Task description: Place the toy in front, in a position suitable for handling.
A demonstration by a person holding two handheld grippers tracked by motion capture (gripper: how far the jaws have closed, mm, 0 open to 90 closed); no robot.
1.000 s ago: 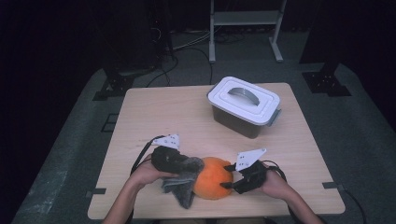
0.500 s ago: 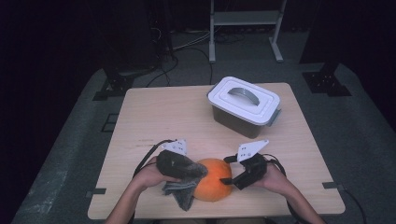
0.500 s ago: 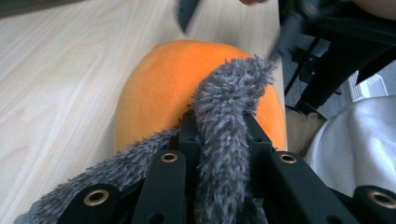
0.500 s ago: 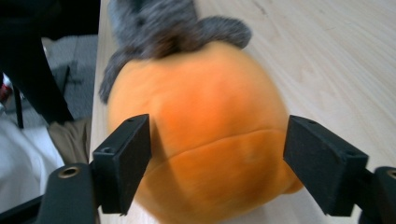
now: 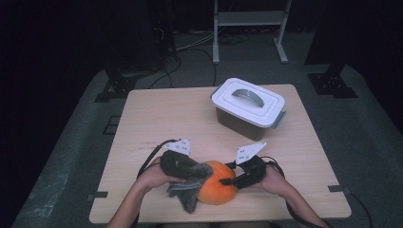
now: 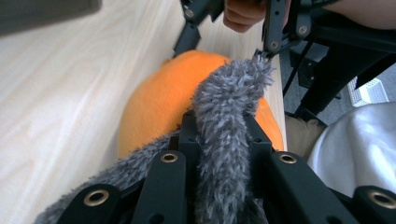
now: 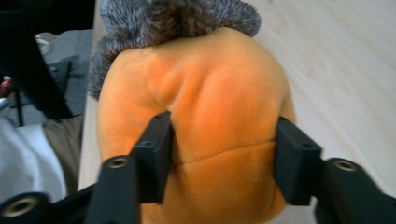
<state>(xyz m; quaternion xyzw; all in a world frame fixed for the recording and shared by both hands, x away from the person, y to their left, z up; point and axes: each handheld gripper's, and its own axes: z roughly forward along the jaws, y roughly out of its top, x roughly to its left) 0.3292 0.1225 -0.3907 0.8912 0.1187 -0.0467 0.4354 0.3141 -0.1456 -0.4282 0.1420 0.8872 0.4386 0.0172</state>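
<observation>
An orange plush ball (image 5: pixel 216 190) lies near the table's front edge with a grey fuzzy cloth (image 5: pixel 183 192) draped against its left side. My left gripper (image 5: pixel 202 172) is shut on that cloth; in the left gripper view the grey fuzzy cloth (image 6: pixel 229 102) is pinched between the jaws of my left gripper (image 6: pixel 224 135), over the orange plush ball (image 6: pixel 163 98). My right gripper (image 5: pixel 228 178) comes in from the right. Its jaws have just been closing. In the right gripper view, my right gripper (image 7: pixel 224 154) presses into both sides of the orange plush ball (image 7: pixel 205 84), with the grey cloth (image 7: pixel 177 16) behind.
A grey bin with a white handled lid (image 5: pixel 248 107) stands at the back right of the wooden table (image 5: pixel 166 114). A metal stand (image 5: pixel 247 28) is on the floor beyond. The plush lies close to the table's front edge, near the person's lap.
Both hands have shifted only slightly. The left gripper nudged right toward the plush, and the right gripper's grey plate sits a little higher than a second ago.
</observation>
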